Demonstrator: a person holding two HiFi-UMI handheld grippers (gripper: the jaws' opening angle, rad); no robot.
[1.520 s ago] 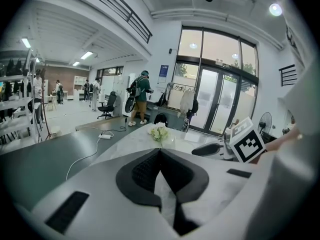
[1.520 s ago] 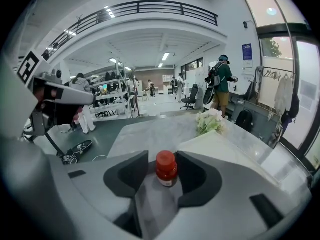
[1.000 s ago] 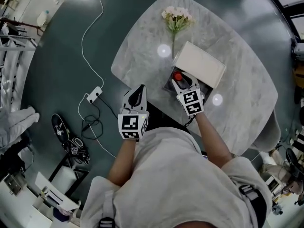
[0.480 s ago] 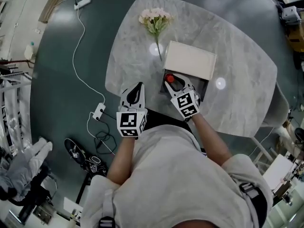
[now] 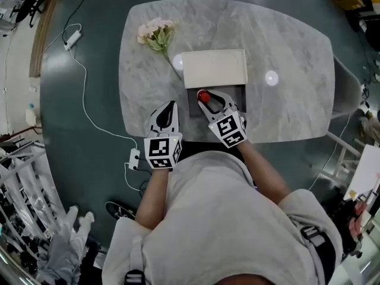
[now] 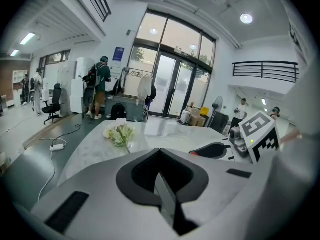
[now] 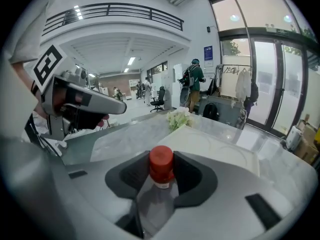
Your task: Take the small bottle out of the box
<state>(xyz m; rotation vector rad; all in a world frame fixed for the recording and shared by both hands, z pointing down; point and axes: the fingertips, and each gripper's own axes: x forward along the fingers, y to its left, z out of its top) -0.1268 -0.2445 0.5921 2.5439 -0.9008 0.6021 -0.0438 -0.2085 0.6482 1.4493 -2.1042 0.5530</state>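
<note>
Jaws of the right gripper (image 5: 208,99) are gripping the small bottle (image 7: 161,166) by its clear body, having just been closing onto it, and the bottle is sitting red cap up at the left end of the open box (image 5: 242,97), by the near edge of the table (image 5: 285,46). Whether its base is clearing the box is not showing. Just left of the box, the left gripper (image 5: 169,107) is hanging over the same near edge with its jaws pressed together on nothing, while the flowers (image 5: 155,34) are lying toward the far left corner.
</note>
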